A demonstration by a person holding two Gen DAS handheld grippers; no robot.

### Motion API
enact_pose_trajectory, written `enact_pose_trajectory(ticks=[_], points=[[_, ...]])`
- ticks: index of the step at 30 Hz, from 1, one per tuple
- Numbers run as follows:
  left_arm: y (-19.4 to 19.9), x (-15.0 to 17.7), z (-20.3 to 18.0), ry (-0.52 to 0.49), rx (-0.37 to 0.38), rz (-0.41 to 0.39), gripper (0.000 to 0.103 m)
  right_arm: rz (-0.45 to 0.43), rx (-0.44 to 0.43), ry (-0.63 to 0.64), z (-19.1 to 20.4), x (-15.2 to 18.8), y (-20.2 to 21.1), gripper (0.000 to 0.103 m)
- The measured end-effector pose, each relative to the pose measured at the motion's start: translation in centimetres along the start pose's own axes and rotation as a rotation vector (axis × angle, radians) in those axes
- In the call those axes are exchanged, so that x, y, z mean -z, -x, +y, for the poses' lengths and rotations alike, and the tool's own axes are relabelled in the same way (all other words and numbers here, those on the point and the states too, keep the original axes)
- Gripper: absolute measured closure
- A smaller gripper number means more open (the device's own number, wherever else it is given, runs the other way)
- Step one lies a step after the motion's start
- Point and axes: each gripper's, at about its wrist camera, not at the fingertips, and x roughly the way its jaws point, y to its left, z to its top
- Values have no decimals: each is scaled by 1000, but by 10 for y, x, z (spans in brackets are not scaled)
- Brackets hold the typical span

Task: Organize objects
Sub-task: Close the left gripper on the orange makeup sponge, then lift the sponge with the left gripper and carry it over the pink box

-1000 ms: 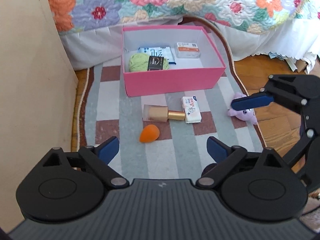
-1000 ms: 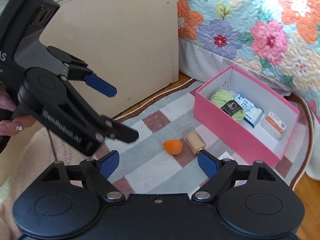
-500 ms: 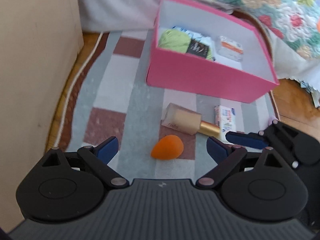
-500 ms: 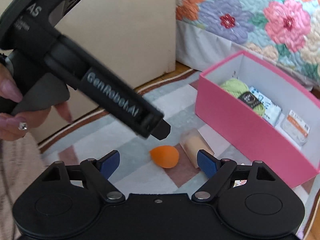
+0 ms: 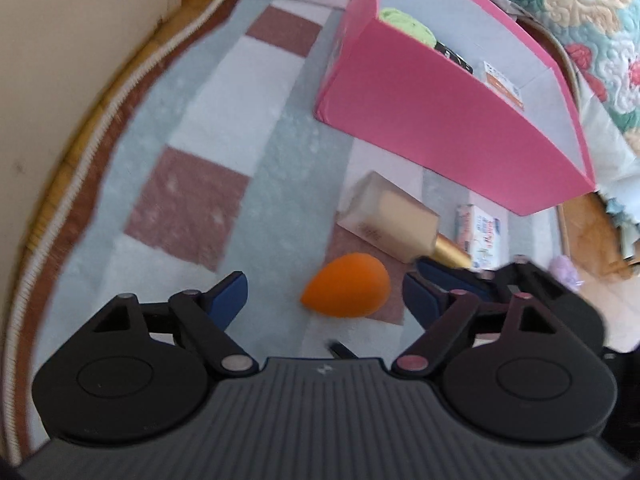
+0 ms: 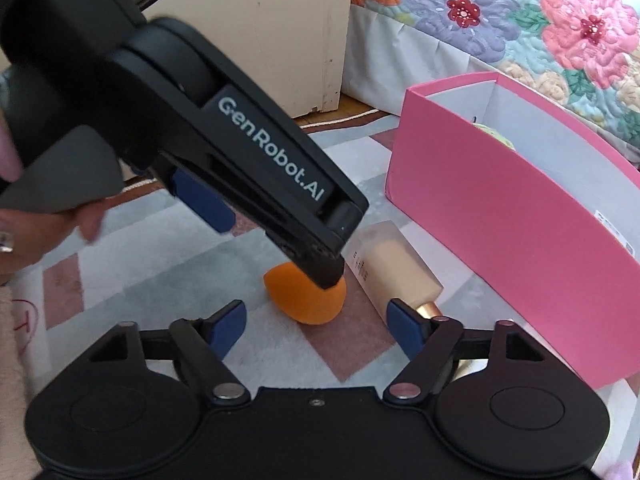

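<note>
- The left tongs point(image 5: 324, 294) hang low over the checked rug point(image 5: 188, 208), their blue pads point(image 5: 226, 294) apart and pressing on nothing; the jaws have just been closing, with the orange sponge point(image 5: 346, 290) lying on the rug just ahead of the gap between them.
- The right tongs point(image 6: 318, 322) are likewise parted and empty-handed, jaws just been closing too; the same orange sponge point(image 6: 308, 300) lies ahead between their tips, and the right-hand pad sits in front of the gold cap of the beige bottle point(image 6: 390, 264).
- In the right wrist view the body of the left tongs crosses from the upper left, held by a hand point(image 6: 44, 236), and its lower tip overlaps the top of the sponge; whether it touches I cannot tell.
- The beige bottle point(image 5: 390, 222) lies on its side on the rug just beyond the sponge, its gold cap pointing right.
- A small white printed packet point(image 5: 482, 232) lies just past the cap.
- Farther off stands the pink box point(image 5: 432, 120), open-topped, holding a green yarn ball point(image 5: 408, 28) and a small white and orange carton point(image 5: 502, 82).
- A purple soft thing point(image 5: 564, 270) shows at the rug's right edge, too blurred to name.
- Behind the box runs the floral quilt point(image 6: 520, 20) of a bed, and a beige panel point(image 5: 68, 60) stands at the left.
</note>
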Motion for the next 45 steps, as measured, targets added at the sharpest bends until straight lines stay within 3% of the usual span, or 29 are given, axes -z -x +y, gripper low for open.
enact_pose_trajectory(ticks=[2, 4, 5, 14, 21, 32, 39, 45], points=[[-9, 4, 2, 40, 43, 32, 27, 6, 2, 15, 2, 1, -6, 40], [-14, 7, 1, 60, 41, 31, 49, 9, 12, 28, 5, 2, -10, 51], [-15, 8, 1, 60, 38, 22, 52, 9, 8, 27, 5, 3, -11, 57], [1, 16, -10, 1, 69, -40, 56, -24, 0, -29, -2, 2, 5, 60], [19, 29, -26, -88, 75, -32, 57, -25, -10, -64, 0, 8, 29, 60], [70, 47, -66, -225, 122, -99, 61, -52, -6, -115, -11, 2, 92, 60], [109, 40, -97, -291, 111, -120, 61, -117, 34, -116, -13, -6, 132, 60], [136, 26, -118, -335, 90, -138, 61, -150, 60, -94, -27, -32, 142, 60]])
